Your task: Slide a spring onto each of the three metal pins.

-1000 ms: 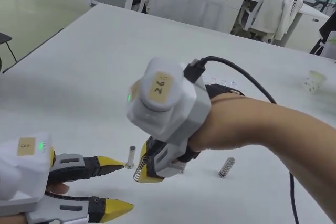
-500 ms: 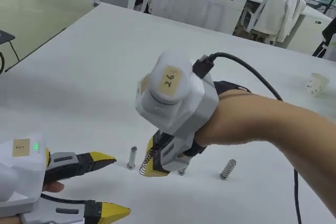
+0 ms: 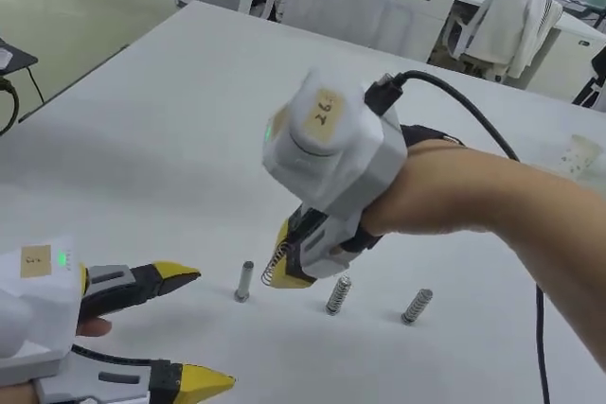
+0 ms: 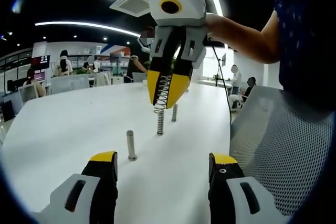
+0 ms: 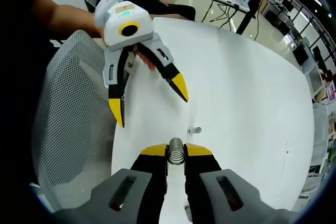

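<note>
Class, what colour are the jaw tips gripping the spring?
Yellow, on the right gripper; best in left gripper view.

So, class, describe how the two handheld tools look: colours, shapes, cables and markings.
Both have white boxy bodies and dark jaws with yellow pointed tips. The right tool carries a tan sticker marked 26 and a black cable running back over the bare forearm. The left tool has a small tan sticker and a green light.

Bare pin (image 3: 243, 282) stands upright near two upright springs (image 3: 338, 295); right claw (image 3: 284, 278) grips a third spring (image 3: 275, 263).
</note>
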{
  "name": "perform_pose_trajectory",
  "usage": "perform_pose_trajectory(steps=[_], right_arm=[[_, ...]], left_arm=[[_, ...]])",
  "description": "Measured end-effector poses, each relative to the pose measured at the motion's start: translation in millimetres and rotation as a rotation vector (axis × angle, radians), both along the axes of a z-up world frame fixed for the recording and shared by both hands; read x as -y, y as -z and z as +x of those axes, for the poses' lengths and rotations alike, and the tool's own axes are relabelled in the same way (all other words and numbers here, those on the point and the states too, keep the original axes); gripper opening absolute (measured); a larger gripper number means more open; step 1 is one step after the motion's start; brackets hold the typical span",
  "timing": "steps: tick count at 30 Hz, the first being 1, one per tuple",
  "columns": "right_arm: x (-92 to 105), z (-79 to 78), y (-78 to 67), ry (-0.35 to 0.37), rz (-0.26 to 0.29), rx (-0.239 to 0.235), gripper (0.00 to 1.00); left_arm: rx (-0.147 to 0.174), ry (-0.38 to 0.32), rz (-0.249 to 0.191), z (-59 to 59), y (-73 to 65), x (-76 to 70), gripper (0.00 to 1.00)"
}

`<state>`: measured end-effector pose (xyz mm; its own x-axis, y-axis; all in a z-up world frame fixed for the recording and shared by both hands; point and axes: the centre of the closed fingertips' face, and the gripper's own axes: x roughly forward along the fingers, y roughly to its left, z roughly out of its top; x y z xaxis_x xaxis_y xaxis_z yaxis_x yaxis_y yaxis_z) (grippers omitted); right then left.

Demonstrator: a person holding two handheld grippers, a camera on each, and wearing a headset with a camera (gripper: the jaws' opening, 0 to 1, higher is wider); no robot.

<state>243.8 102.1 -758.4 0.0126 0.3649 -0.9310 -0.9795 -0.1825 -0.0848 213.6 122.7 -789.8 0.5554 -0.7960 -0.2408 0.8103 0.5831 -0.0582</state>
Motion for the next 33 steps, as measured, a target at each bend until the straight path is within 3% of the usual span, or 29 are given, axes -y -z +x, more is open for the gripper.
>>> perform_pose_trajectory(steps=[9,16,33], right_arm=[[-9.1,16.5,0.0,0.001,-0.003,0.018,0.09],[-16.6,27.5,10.2,0.004,-0.012,0.013,0.09],[-23.6,34.3,32.5,-0.002,-0.048,-0.01,0.09]], left_arm=[[0.001,-0.022,-0.002,-0.4,0.2,-6.1,0.71],[0.002,-0.032,-0.002,-1.5,0.0,-9.1,0.72],[-0.004,-0.041,0.007,-0.6,1.1,-13.9,0.72]])
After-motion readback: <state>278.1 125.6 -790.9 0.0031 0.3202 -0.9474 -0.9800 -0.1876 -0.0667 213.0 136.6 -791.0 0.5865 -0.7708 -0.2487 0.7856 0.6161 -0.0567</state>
